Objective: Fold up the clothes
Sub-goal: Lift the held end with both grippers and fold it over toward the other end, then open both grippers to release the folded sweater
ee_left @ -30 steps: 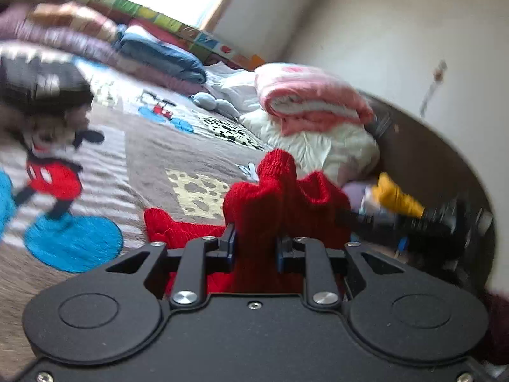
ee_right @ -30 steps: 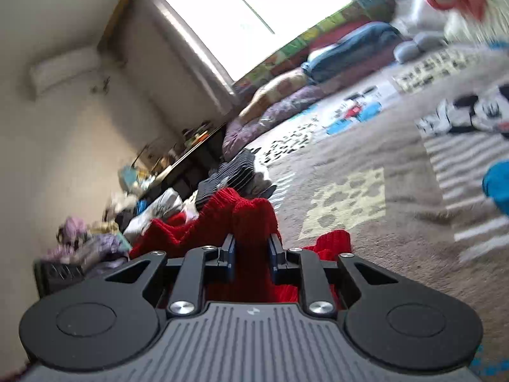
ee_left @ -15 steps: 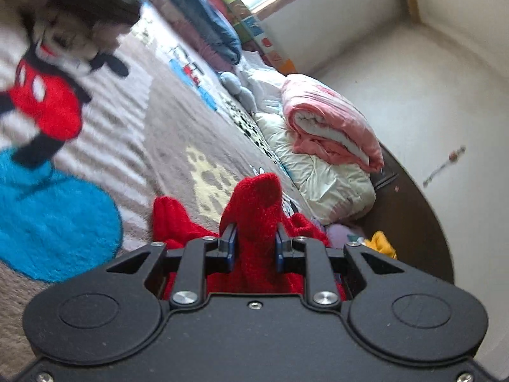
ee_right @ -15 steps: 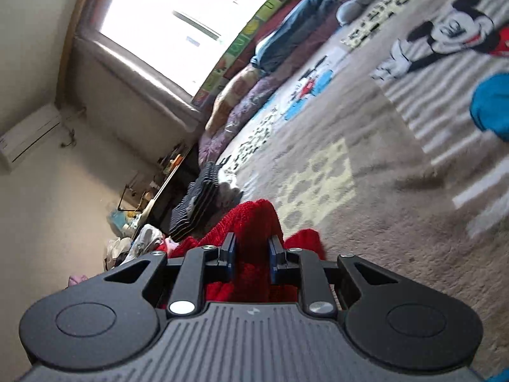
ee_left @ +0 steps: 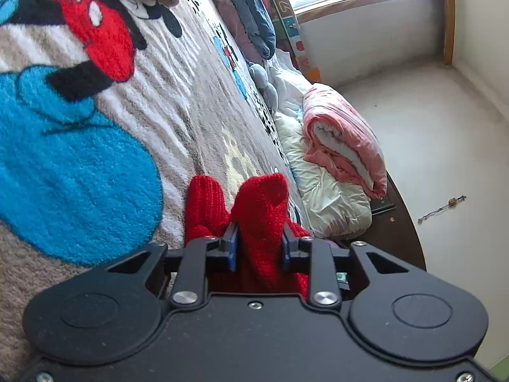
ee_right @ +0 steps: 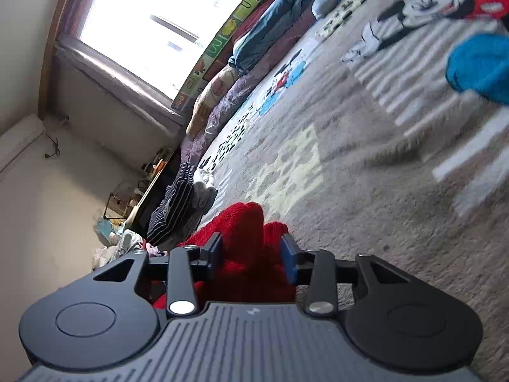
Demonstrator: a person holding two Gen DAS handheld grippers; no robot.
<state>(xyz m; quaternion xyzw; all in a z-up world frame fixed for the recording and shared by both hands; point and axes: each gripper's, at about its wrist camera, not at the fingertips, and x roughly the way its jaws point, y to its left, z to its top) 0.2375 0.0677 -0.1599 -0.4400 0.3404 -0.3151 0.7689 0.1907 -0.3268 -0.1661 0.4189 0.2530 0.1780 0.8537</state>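
A red knit garment (ee_left: 261, 203) lies bunched on the plush cartoon blanket (ee_left: 95, 165) that covers the bed. My left gripper (ee_left: 258, 245) is shut on a fold of it, and a second red lobe (ee_left: 205, 203) rests on the blanket just to the left. In the right wrist view the same red garment (ee_right: 245, 222) rises between the fingers of my right gripper (ee_right: 251, 254). Those jaws stand apart, with the blue pad (ee_right: 290, 262) of the right finger showing beside the cloth. The garment's lower part is hidden behind both gripper bodies.
A rolled pink quilt (ee_left: 343, 146) sits on a white quilt (ee_left: 327, 197) at the bed's dark wooden edge (ee_left: 404, 222). Blue bedding (ee_right: 270, 28) lies under the window. A striped dark clothes stack (ee_right: 175, 203) stands near clutter by the wall.
Both grippers have tilted and come lower toward the blanket with the red garment. The right gripper's fingers have spread wider; the left's gap is unchanged.
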